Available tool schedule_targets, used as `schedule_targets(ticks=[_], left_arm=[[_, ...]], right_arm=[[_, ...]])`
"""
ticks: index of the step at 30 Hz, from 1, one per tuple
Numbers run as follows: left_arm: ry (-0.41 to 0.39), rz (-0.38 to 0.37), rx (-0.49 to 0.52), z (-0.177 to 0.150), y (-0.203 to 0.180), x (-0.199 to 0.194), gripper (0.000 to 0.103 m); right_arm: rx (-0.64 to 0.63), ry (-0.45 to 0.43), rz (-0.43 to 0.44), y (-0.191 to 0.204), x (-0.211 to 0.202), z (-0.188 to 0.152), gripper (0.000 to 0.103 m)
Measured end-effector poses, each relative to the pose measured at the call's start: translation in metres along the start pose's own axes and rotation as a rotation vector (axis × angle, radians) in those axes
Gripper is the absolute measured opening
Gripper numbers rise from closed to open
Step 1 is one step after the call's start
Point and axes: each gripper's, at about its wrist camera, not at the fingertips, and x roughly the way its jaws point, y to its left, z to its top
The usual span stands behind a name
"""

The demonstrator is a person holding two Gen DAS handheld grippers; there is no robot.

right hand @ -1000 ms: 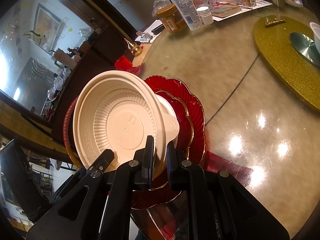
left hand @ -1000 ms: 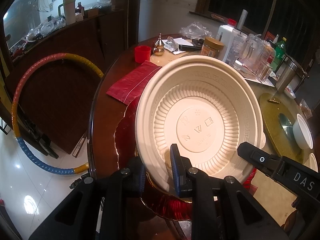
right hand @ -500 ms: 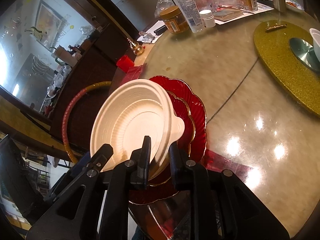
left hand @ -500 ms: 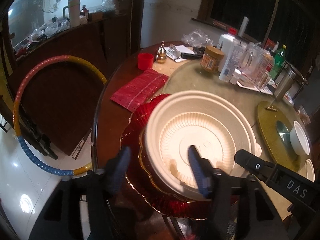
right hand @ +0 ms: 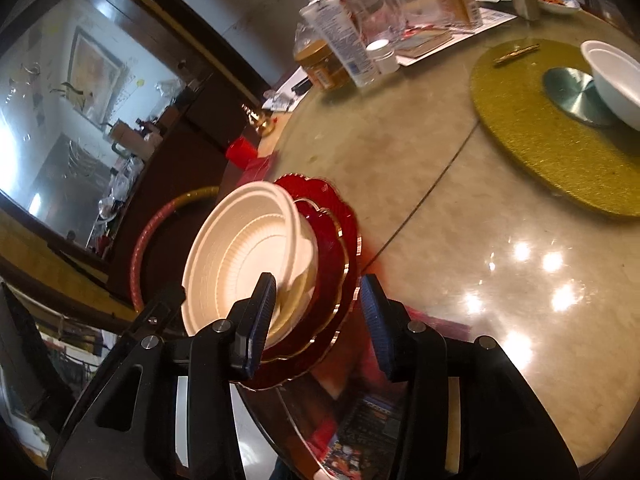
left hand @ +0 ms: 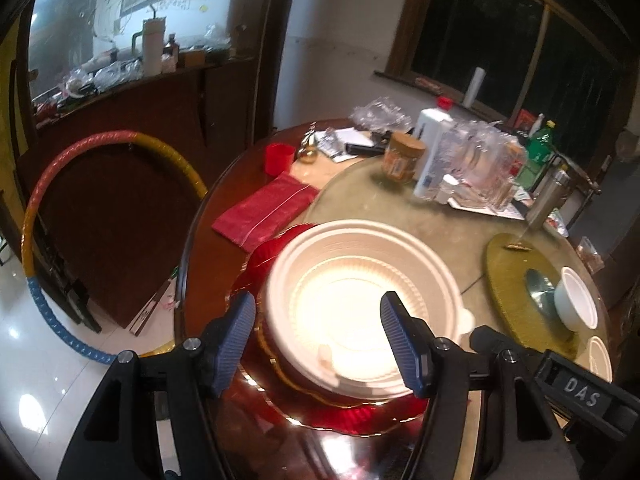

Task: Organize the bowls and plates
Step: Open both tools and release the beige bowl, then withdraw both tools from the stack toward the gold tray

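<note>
Both tools point steeply down. The left tool (left hand: 318, 336) stands released over the cream bowl (left hand: 360, 312); the right tool (right hand: 316, 312), jaws just opening, is released too. A second ago both pinched the tilted bowl's near rim; now it rests on the stacked red plates (right hand: 336, 248) at the bench's (right hand: 460, 208) near-left edge. A white bowl (right hand: 612, 76) sits far right on a gold mat (right hand: 540, 152).

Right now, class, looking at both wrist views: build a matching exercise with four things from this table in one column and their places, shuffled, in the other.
Things:
1. cream bowl
2. white bowl
3. red cup
4. red cloth

Places:
A. on the gold mat
B. flat beside the red plates
C. stacked on the red plates
D. far table edge

Pairs: 1-C, 2-A, 3-D, 4-B
</note>
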Motion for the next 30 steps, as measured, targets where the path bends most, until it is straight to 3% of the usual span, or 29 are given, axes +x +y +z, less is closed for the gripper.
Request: schedule_targets(ticks=[1, 3, 4, 5, 8, 15, 30], left_arm=[[-0.006, -0.022, -0.002, 0.000, -0.003, -0.002, 0.068], [-0.022, -0.055, 0.002, 0.001, -0.011, -0.006, 0.074], [-0.034, -0.078, 0.014, 0.000, -0.018, -0.008, 0.074], [-0.040, -0.095, 0.027, -0.001, -0.023, -0.009, 0.076], [-0.036, -0.138, 0.069, -0.007, -0.042, -0.008, 0.078], [0.029, -0.204, 0.186, -0.024, -0.086, 0.006, 0.078], [0.087, -0.213, 0.328, -0.038, -0.140, 0.022, 0.080]], right_arm=[[-0.003, -0.012, -0.010, 0.000, -0.003, 0.000, 0.045], [-0.029, -0.051, -0.065, 0.000, -0.013, -0.001, 0.056], [-0.044, -0.070, -0.097, -0.001, -0.017, -0.002, 0.066], [-0.060, -0.088, -0.127, -0.002, -0.021, -0.002, 0.068], [-0.103, -0.166, -0.268, -0.012, -0.040, -0.006, 0.068], [-0.088, -0.266, -0.472, -0.048, -0.071, -0.005, 0.068], [-0.006, -0.254, -0.517, -0.096, -0.090, 0.002, 0.068]])
